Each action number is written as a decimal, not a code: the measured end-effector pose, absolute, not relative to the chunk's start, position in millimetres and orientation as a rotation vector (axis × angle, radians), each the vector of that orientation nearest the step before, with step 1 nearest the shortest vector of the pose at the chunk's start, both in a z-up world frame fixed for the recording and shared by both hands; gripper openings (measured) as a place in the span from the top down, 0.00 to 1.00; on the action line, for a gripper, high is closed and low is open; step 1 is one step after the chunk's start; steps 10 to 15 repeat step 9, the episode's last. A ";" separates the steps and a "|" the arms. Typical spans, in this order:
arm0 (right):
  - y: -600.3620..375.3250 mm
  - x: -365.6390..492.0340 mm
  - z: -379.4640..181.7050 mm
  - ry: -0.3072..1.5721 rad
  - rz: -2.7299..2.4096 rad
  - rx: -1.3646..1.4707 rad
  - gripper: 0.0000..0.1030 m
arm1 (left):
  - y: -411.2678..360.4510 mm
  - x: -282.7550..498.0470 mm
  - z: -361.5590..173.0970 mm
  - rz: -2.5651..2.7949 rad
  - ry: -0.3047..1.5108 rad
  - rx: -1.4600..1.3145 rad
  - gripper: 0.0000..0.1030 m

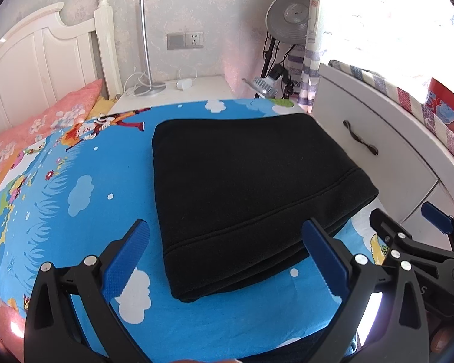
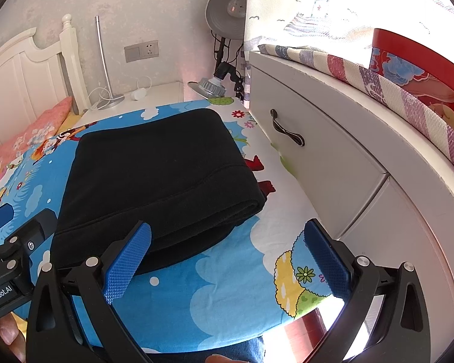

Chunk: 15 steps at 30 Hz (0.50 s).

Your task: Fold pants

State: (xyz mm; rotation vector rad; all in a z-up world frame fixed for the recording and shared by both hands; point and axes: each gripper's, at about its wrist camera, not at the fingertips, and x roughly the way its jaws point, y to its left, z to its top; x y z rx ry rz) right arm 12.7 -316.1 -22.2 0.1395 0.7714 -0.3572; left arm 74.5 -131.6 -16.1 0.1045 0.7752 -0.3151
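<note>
The black pants point(image 1: 245, 187), folded into a thick soft pad on the bed point(image 1: 75, 211) beside the drawer point(image 2: 311, 151), look light, limp and non-slippery, best pinched at the near stacked edge; left tool point(image 1: 227, 260) and right tool point(image 2: 227, 260) gape wide, empty.

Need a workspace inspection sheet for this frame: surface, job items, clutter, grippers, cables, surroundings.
Surface: bed sheet, blue cartoon print, lying flat.
Job's things: black pants folded into a compact rectangle, resting on the sheet, not gripped.
Clutter: pink pillow near the headboard.
Grippers: left gripper open, empty, at the pants' near edge; right gripper open, empty.
Cables: white cord on the nightstand; black cables behind the lamp.
Surroundings: headboard, wall socket, white drawer cabinet, curtain.
</note>
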 end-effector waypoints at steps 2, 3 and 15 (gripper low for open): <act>-316.8 12.3 -24.7 0.775 -0.360 0.148 0.05 | -133.6 76.2 -16.7 -0.333 0.779 0.086 0.02; -316.8 12.1 -25.7 0.776 -0.357 0.151 0.05 | -134.2 77.7 -16.7 -0.348 0.785 0.075 0.02; -312.5 17.4 -31.1 0.775 -0.329 0.165 0.05 | -54.0 102.8 -4.8 -0.220 0.788 -0.055 0.02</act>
